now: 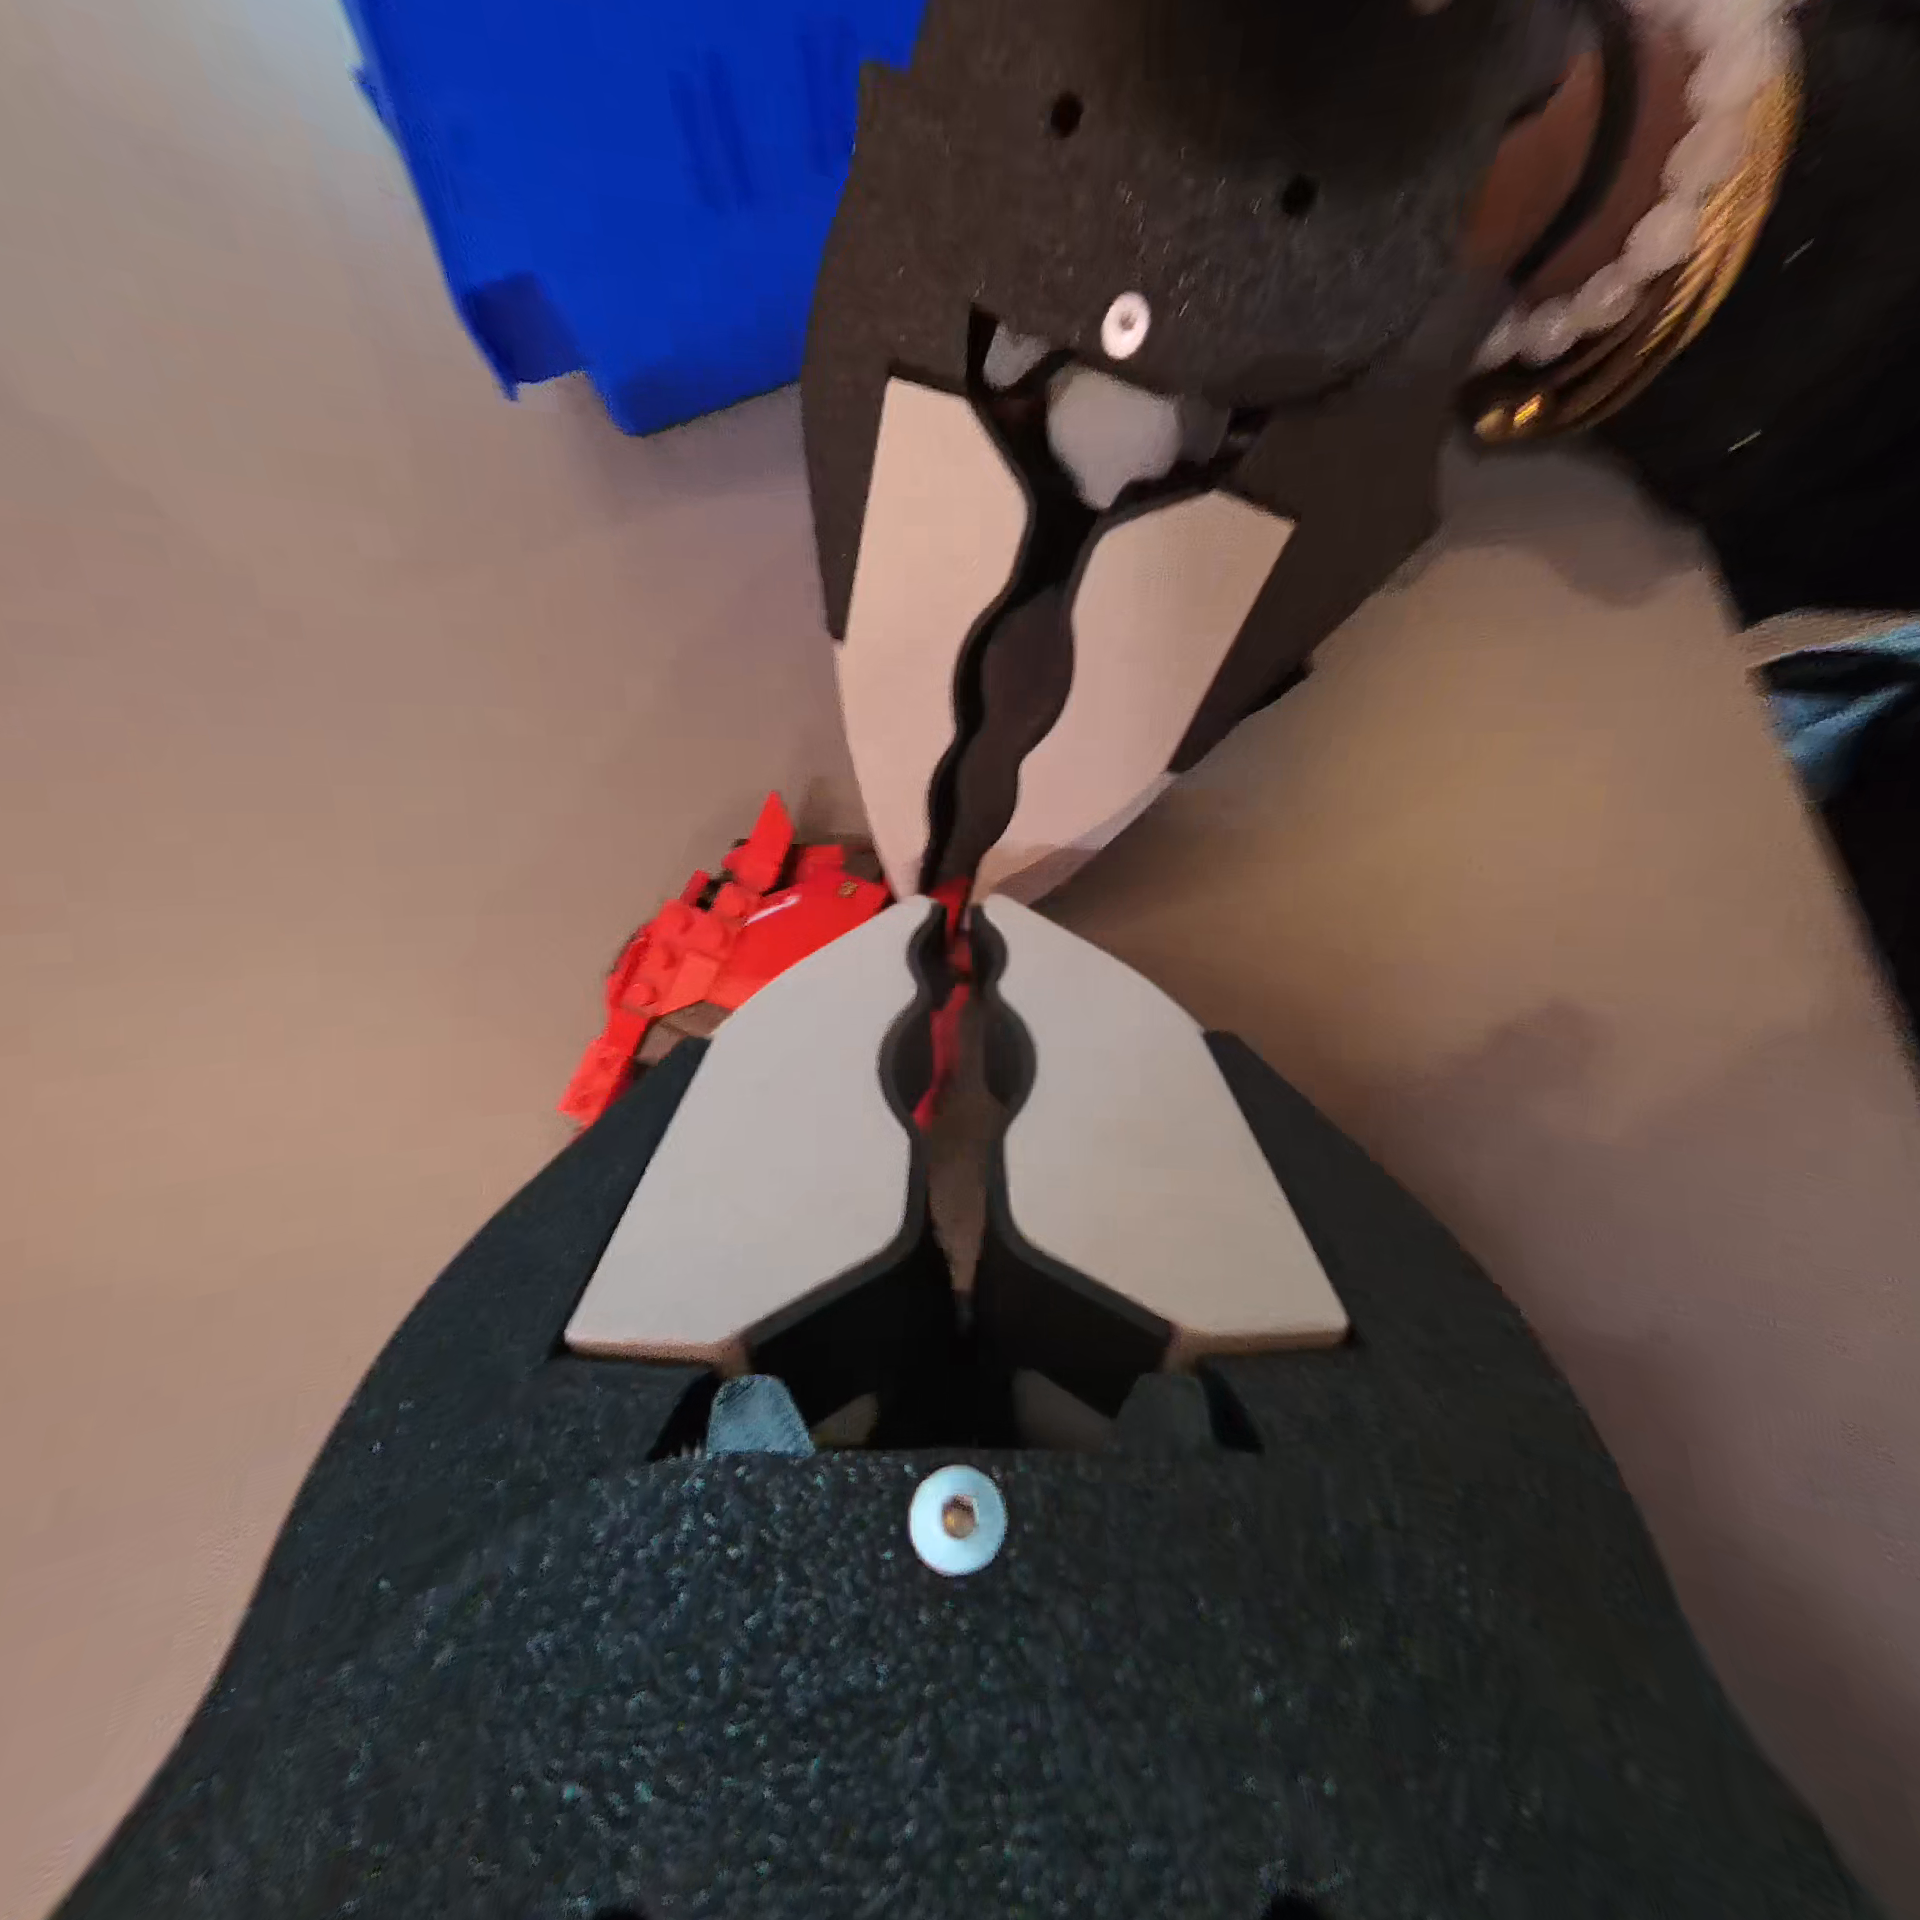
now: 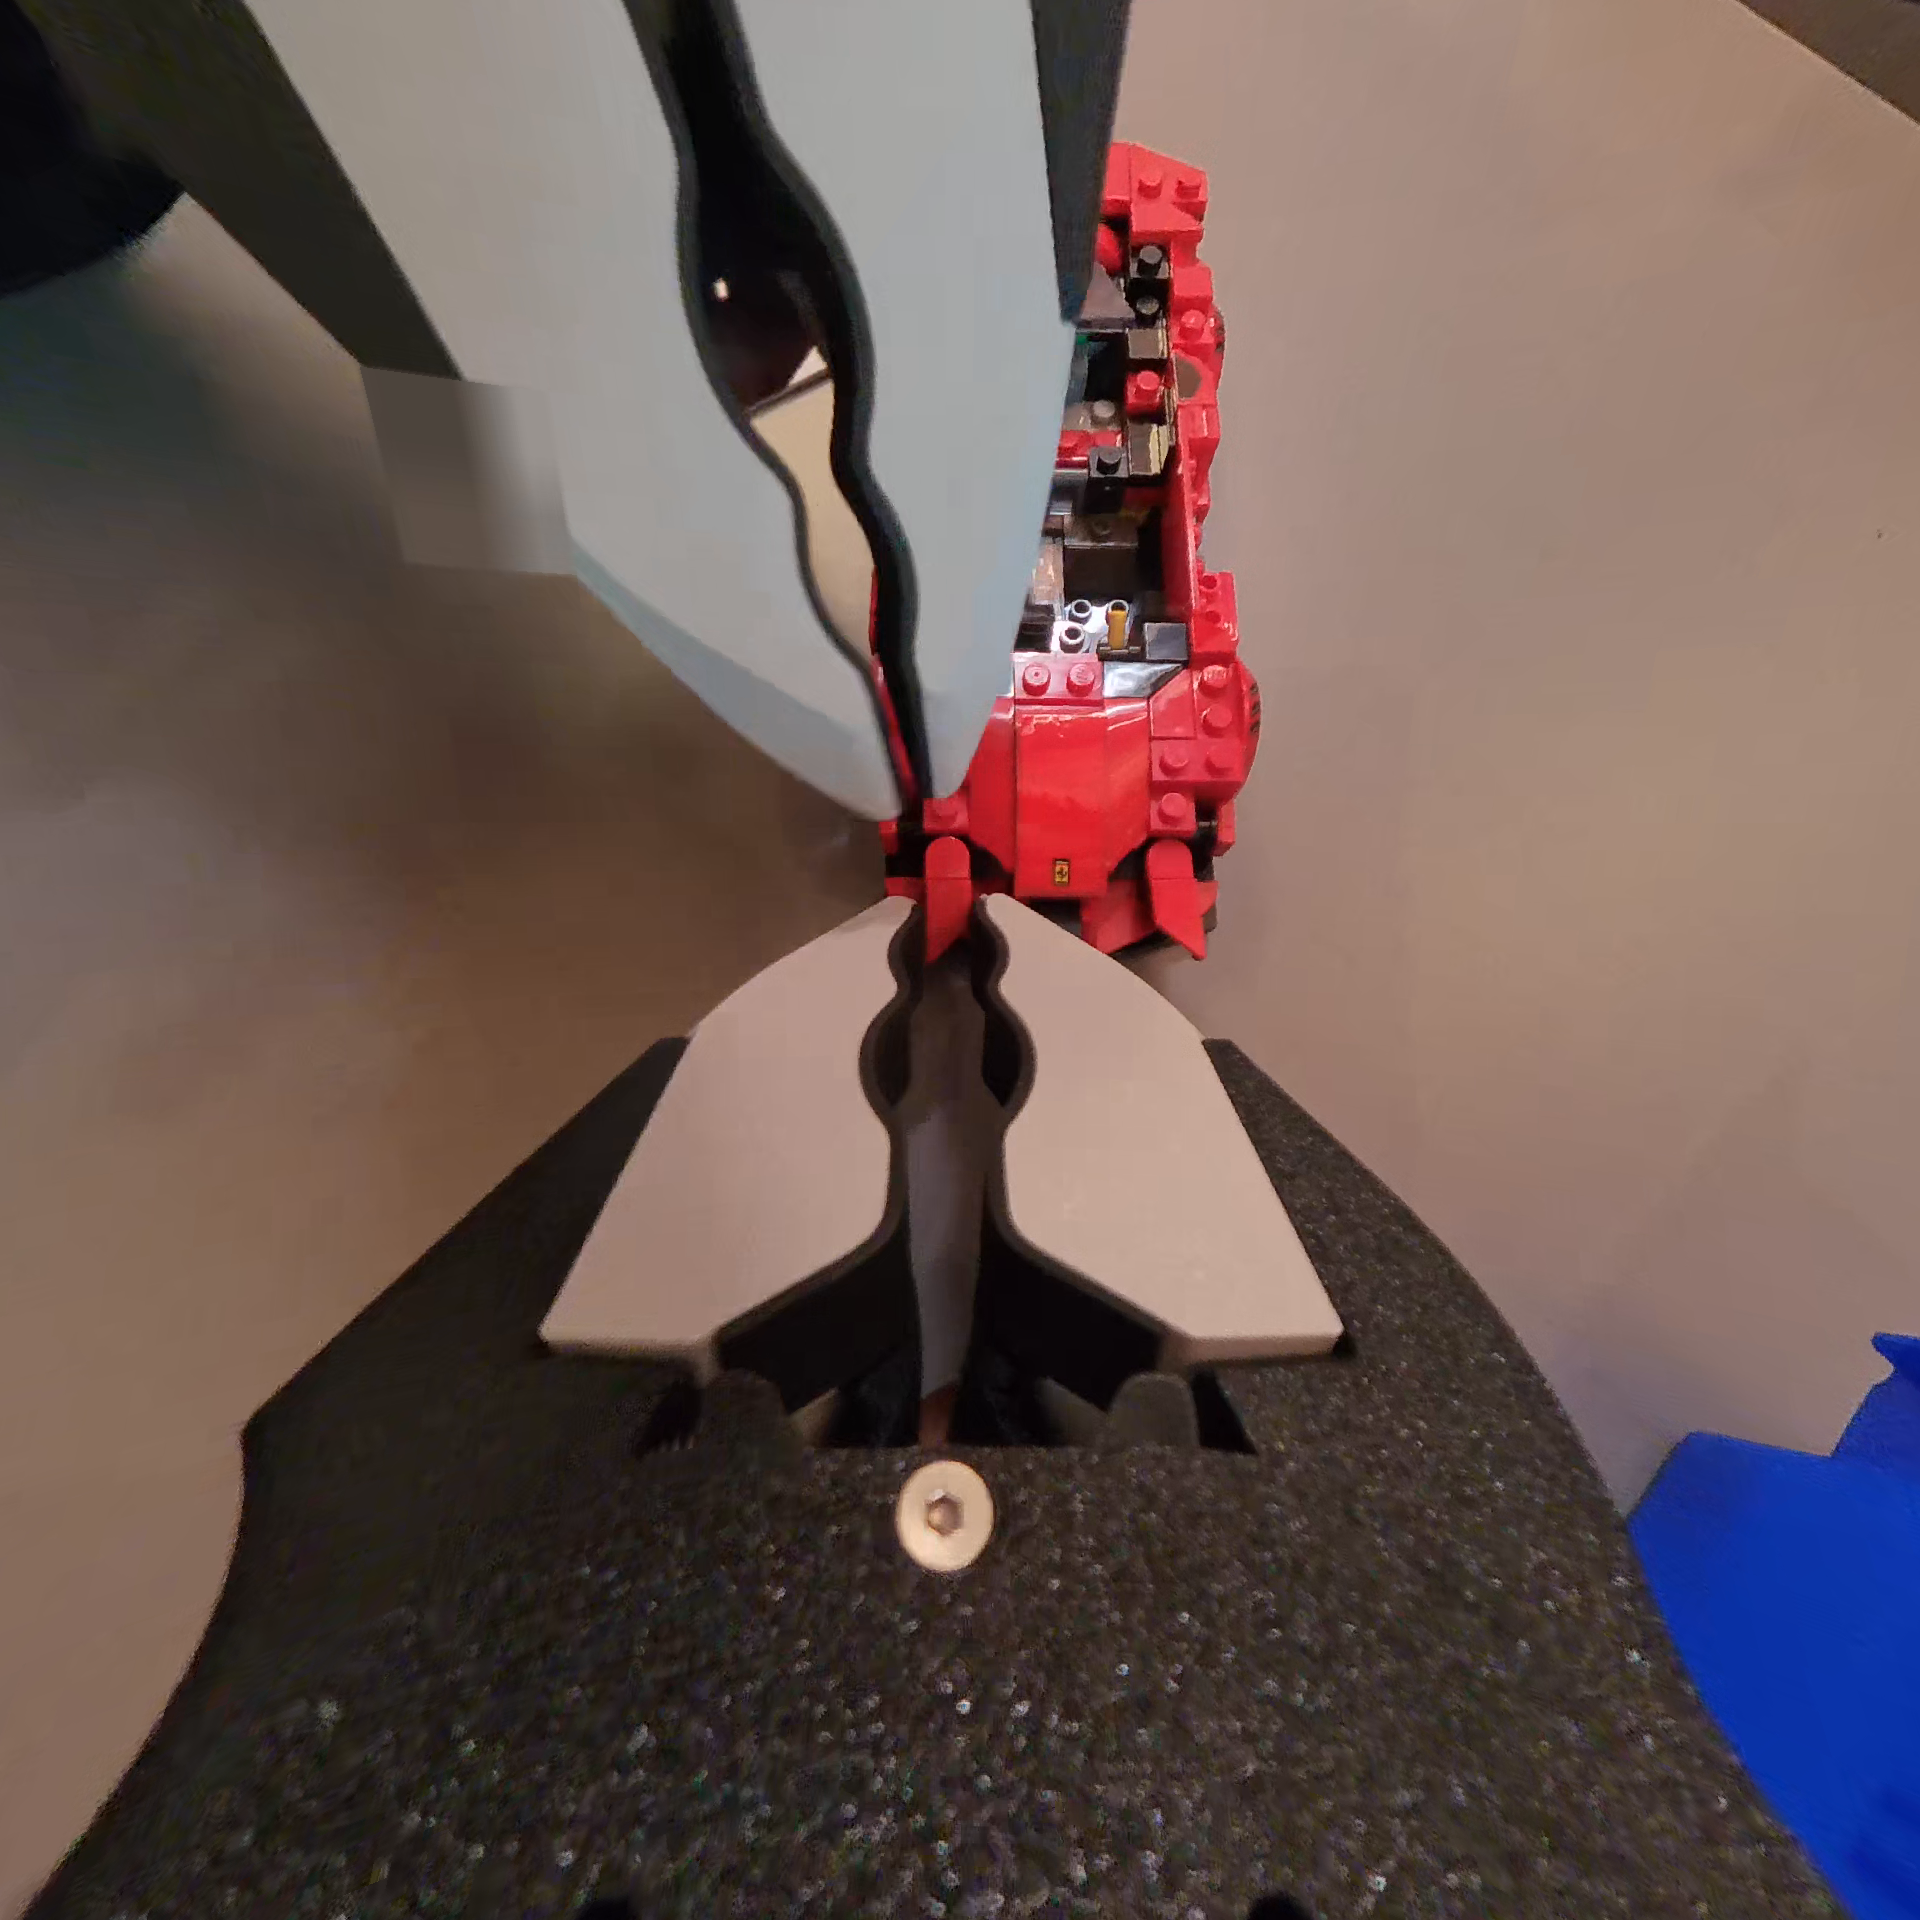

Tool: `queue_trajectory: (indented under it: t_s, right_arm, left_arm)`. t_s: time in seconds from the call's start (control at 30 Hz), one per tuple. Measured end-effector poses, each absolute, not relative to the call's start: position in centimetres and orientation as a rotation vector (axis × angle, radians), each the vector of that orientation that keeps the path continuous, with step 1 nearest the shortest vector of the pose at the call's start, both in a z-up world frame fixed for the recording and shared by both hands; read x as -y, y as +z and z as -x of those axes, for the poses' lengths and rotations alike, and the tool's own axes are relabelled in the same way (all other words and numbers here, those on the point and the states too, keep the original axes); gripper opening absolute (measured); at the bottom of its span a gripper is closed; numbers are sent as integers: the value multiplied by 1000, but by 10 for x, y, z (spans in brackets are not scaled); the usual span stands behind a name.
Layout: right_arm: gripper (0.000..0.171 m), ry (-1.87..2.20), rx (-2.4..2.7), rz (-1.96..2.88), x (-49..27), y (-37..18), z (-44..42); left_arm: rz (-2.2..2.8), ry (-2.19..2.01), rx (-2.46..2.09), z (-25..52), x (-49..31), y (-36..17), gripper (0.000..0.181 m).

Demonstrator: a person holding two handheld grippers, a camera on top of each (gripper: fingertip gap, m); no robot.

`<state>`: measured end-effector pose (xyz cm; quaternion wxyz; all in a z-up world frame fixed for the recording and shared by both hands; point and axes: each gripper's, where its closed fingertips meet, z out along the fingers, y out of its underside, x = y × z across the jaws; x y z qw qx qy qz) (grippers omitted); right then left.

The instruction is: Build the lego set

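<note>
Lego car (image 2: 1127,769): we see a part-built red model lying on the tan table (image 2: 1558,520).
Right gripper (image 2: 948,920): our fingers are pinched on a small red piece at the car's near end.
Left gripper (image 1: 954,920): our fingertips are closed on a red edge of the same model, tip to tip with the right gripper.
Blue bin (image 1: 623,208): we find it well apart on the table.
</note>
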<state>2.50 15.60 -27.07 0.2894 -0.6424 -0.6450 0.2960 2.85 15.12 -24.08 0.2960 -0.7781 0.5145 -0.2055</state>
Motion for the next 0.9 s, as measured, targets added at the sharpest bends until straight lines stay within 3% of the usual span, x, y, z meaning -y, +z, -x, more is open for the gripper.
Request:
queue_trajectory:
  t_s: [0.03,0.07,0.13,0.2,0.23,0.9]
  right_arm:
    - [8,790,1721,1714,-156,-271,-25]
    - [8,790,1721,1714,-156,-271,-25]
    - [8,789,1721,1714,-156,-271,-25]
    - [8,789,1724,1712,-155,-271,-24]
    - [8,788,1726,1710,-155,-271,-24]
    - [8,793,1719,1714,-154,-271,-23]
  left_arm:
    - [2088,-645,-1362,-32,-147,-238,20]
    - [2101,-756,-1381,-34,-140,-234,49]
    - [2044,-888,-1518,-34,-123,-227,65]
    - [1956,-740,-1768,-22,-110,-236,88]
    - [1955,-638,-1871,-15,-107,-243,92]
    - [1967,-416,-2106,-25,-104,-269,90]
